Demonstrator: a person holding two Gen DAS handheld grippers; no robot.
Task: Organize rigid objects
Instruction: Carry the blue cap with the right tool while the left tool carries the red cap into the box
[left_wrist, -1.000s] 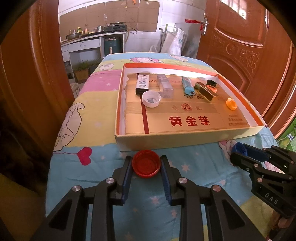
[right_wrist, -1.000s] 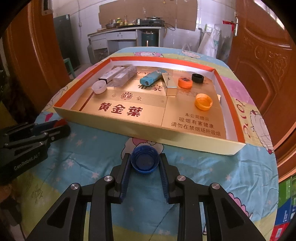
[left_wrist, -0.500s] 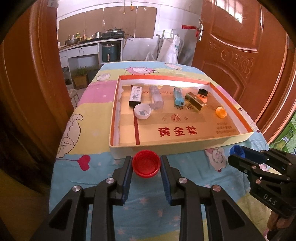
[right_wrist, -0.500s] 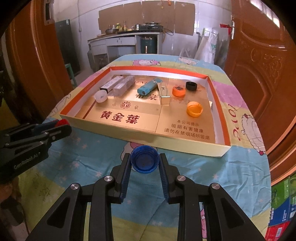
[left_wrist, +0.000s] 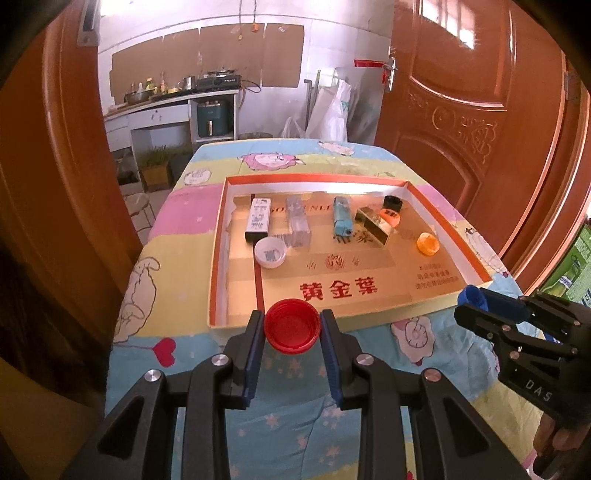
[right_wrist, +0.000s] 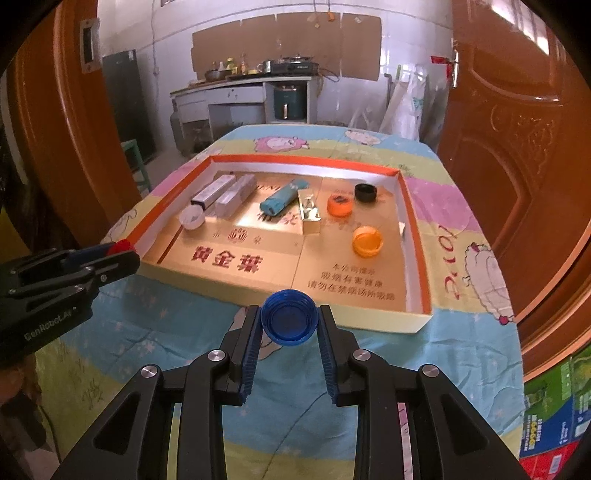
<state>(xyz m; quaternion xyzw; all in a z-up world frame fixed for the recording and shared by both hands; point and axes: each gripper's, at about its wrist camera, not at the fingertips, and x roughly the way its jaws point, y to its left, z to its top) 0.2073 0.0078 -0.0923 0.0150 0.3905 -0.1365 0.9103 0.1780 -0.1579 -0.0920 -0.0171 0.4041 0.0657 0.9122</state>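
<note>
Left wrist view had the left gripper nearest, its jaws clamped on a red bottle cap held hollow side up, just over the near wall of the shallow cardboard tray. Off to the right, the right gripper was likewise closed on a blue bottle cap, hollow side up, at the tray's near edge. The tray sat on a worktop under a cartoon-print cloth, with a bare strip of cloth before it and on each side. The front half of the tray floor was bare card. Farther in lay a white cap at the left and an orange cap at the right. Along the back stood a row: a black-and-white box and a clear box with long axes running front to back, a teal tube lying aslant, a gold box, another orange cap and a black cap. Wooden doors closed in both sides.
</note>
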